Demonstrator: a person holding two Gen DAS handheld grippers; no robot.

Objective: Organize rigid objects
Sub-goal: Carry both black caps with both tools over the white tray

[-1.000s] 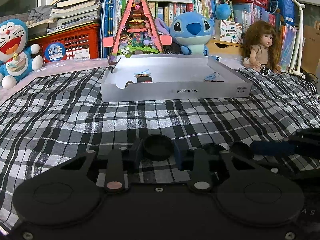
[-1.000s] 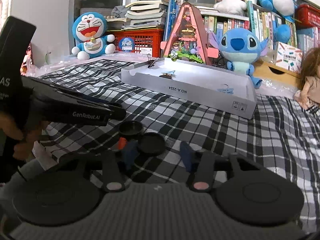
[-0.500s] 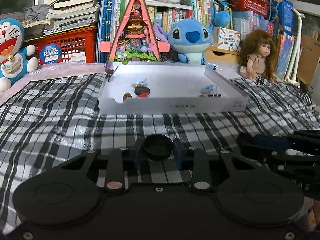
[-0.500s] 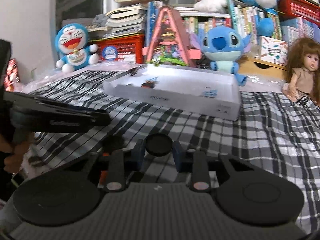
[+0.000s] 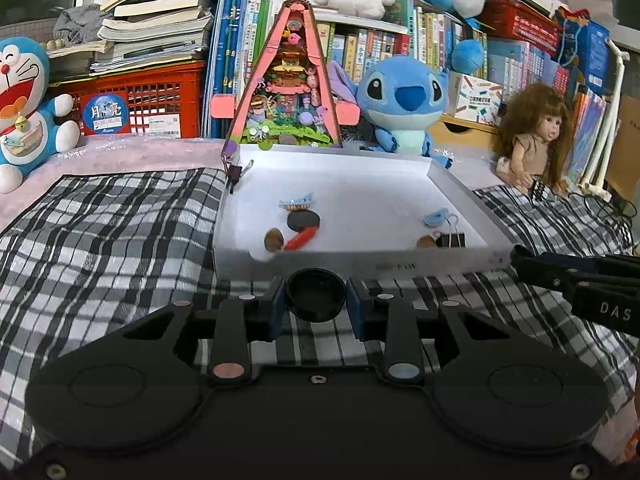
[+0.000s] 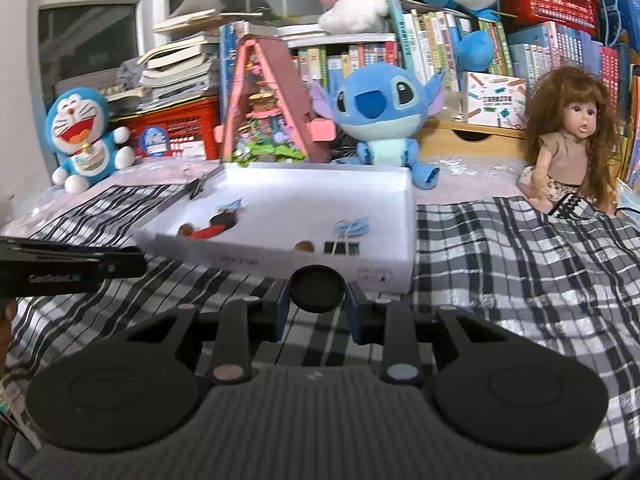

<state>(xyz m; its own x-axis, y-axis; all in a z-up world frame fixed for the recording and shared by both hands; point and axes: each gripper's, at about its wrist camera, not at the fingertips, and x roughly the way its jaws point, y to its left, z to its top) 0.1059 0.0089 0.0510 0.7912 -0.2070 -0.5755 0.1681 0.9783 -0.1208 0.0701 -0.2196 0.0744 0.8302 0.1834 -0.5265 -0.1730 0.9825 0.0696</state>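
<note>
My left gripper is shut on a round black cap, hollow side up, held above the checked cloth just short of the white tray. My right gripper is shut on a second round black cap, also raised in front of the white tray. The tray holds a black disc, a red piece, two brown coins, blue clips and a black binder clip. Each gripper shows at the edge of the other's view.
The tray lies on a black-and-white checked cloth. Behind it stand a pink triangular toy house, a blue plush, a Doraemon plush, a doll, a red crate and shelves of books.
Both grippers rose and moved toward the tray. The right gripper, which stood open beside the caps on the cloth a second ago, has shut on one and lifted it.
</note>
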